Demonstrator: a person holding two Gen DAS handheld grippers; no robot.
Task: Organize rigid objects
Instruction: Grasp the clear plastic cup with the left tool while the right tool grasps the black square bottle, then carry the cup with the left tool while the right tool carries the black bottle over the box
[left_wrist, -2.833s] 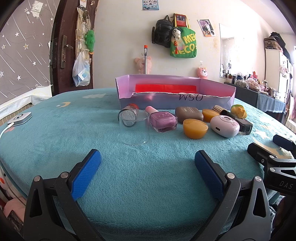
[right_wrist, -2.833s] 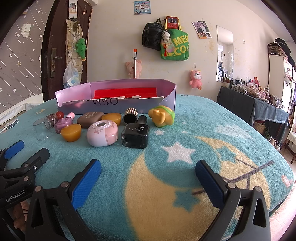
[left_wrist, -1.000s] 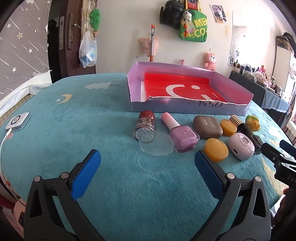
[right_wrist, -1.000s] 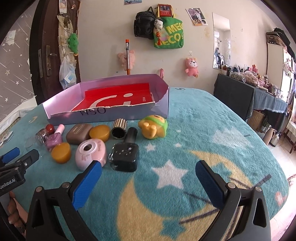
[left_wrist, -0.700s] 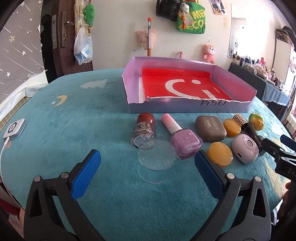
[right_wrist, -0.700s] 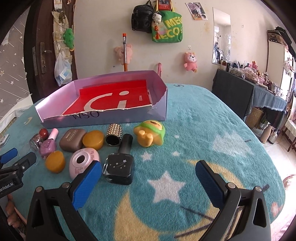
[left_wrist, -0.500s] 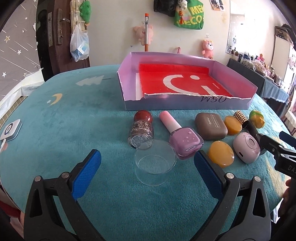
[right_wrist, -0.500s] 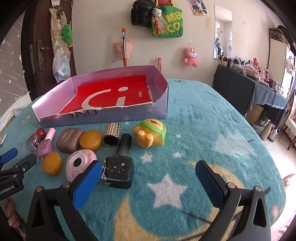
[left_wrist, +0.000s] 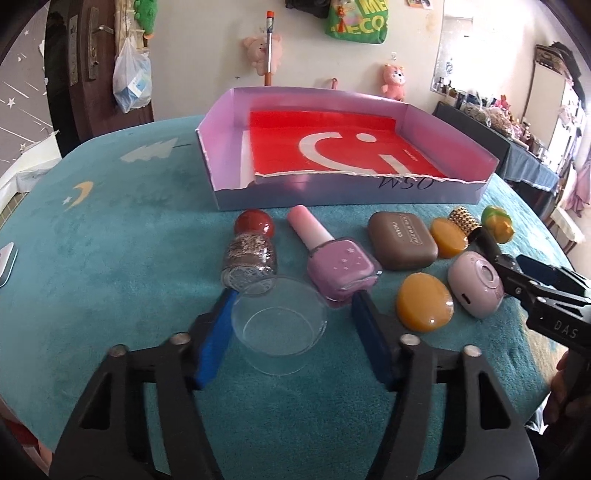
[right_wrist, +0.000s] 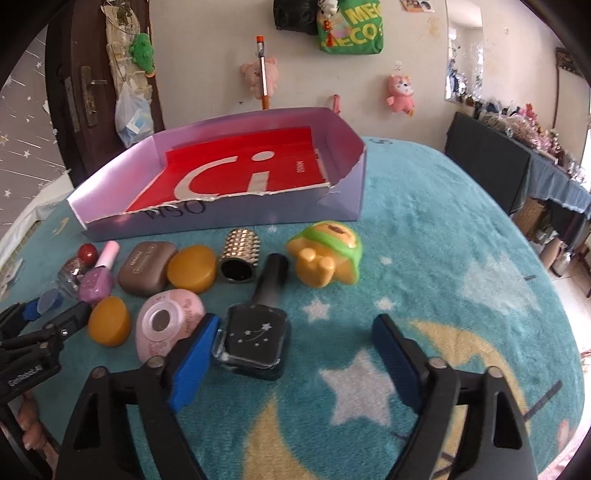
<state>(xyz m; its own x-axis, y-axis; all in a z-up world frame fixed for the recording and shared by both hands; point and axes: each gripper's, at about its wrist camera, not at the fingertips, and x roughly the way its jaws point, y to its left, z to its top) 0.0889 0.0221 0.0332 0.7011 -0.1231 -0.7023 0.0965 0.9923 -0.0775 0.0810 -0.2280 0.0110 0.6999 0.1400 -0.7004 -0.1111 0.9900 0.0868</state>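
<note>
A clear glass cup (left_wrist: 279, 325) stands on the teal cloth between the fingers of my left gripper (left_wrist: 294, 297). Its jaws are closing; the left pad is at the cup's side and the right pad is still a gap away. A black nail polish bottle (right_wrist: 255, 339) lies between the fingers of my right gripper (right_wrist: 295, 321). Those jaws are closing too, with the left pad against the bottle and the right pad well clear. A purple box (left_wrist: 221, 166) with a red floor lies behind the row of items.
In the row are a glitter bottle (left_wrist: 251, 254), a pink polish bottle (left_wrist: 336, 266), a brown case (left_wrist: 402, 240), two amber ovals (left_wrist: 424, 306), a pink round device (right_wrist: 166, 325), a studded cylinder (right_wrist: 240, 254) and a green-yellow toy (right_wrist: 328, 258). The cloth's rim curves down at the right.
Both grippers have moved forward and tipped down over the row. Their jaws have narrowed: the cup now sits between the left fingers and the black bottle between the right ones.
</note>
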